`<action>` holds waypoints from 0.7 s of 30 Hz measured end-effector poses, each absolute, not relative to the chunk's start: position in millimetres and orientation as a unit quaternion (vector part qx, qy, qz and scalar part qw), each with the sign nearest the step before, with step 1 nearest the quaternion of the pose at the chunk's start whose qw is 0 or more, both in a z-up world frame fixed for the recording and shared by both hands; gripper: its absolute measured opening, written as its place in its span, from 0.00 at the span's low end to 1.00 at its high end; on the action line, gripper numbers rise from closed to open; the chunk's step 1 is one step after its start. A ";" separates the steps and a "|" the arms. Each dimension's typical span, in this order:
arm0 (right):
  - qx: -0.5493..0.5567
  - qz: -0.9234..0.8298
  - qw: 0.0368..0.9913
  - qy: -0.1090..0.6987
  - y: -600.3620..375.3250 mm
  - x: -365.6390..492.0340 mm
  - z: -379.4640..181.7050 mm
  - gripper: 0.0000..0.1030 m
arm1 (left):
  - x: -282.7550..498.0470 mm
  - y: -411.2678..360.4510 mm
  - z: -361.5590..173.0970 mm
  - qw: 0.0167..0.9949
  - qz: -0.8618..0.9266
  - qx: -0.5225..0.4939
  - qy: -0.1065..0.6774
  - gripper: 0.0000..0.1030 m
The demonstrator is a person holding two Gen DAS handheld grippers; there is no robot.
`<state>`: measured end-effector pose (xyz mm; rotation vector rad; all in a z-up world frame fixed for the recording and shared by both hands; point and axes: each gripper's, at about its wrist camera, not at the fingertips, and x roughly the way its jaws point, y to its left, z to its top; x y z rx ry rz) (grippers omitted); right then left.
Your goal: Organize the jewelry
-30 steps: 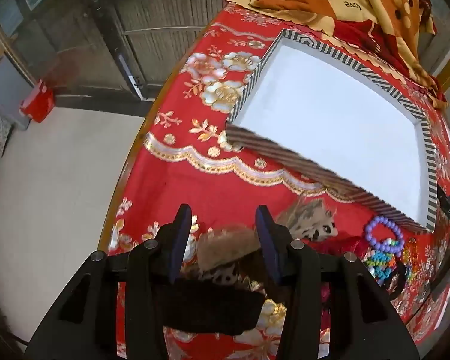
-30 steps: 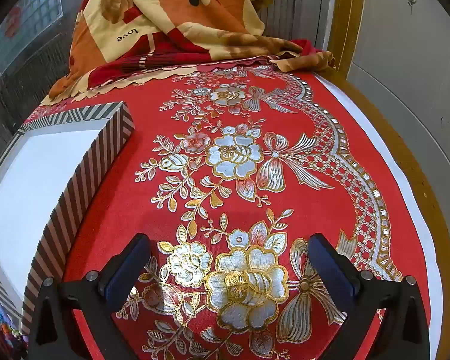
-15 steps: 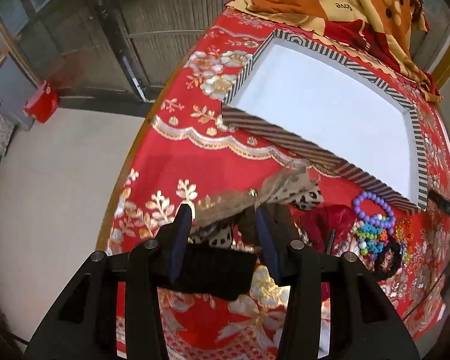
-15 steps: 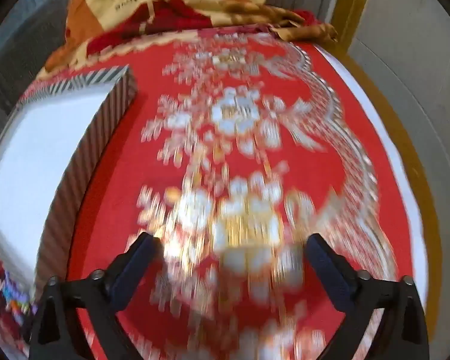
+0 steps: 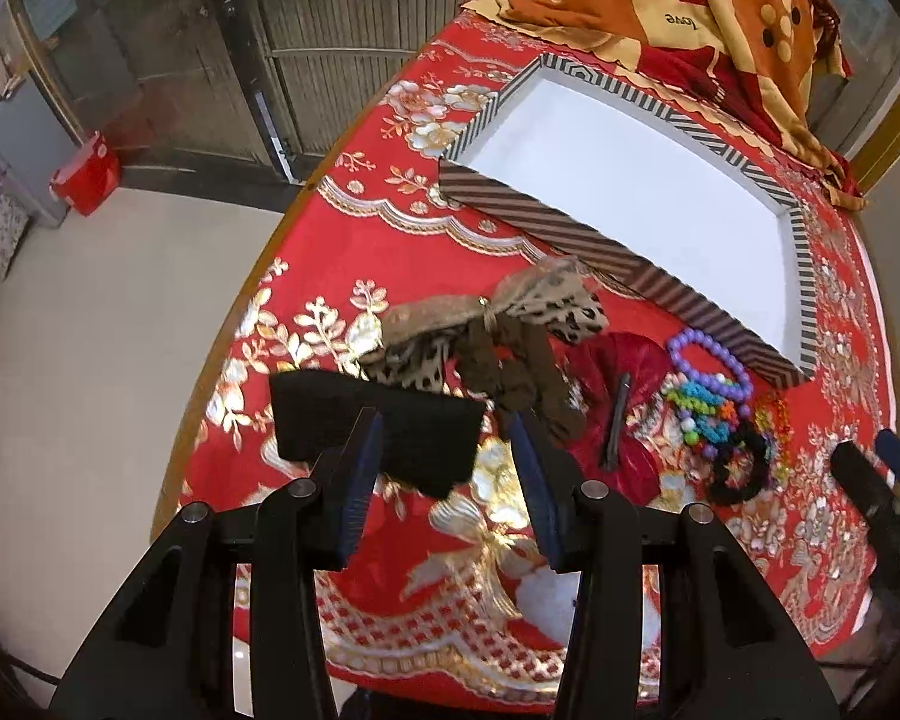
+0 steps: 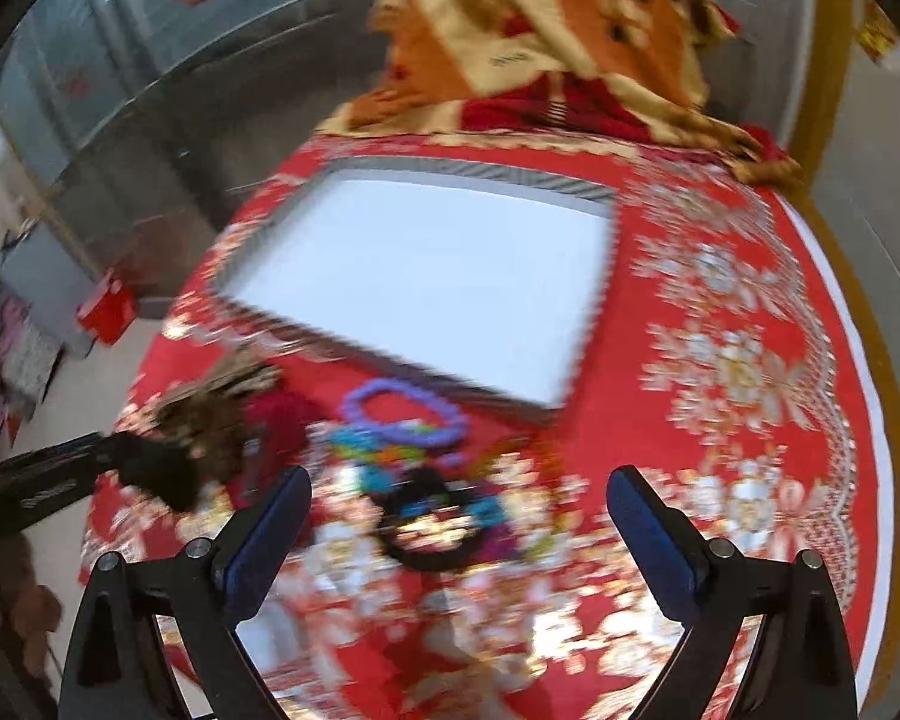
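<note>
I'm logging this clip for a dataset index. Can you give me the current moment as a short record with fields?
surface: red floral tablecloth
container: striped box, white inside, nothing in it
left gripper: partly open over black hair accessory
right gripper: open, above the bracelets
loose items: leopard-print bow, black clip
image quality: right wrist view blurred
</note>
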<state>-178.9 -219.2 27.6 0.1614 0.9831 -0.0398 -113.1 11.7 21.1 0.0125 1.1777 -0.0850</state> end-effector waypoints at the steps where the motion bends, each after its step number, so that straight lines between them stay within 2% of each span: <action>1: 0.078 -0.016 0.879 0.470 -212.8 -179.4 29.8 0.95 | -116.4 11.6 21.5 0.831 -0.040 0.004 0.554 0.42; 21: 0.073 -0.021 0.886 0.458 -176.9 -196.0 63.2 0.95 | -140.8 8.0 50.6 0.845 -0.048 -0.002 0.532 0.42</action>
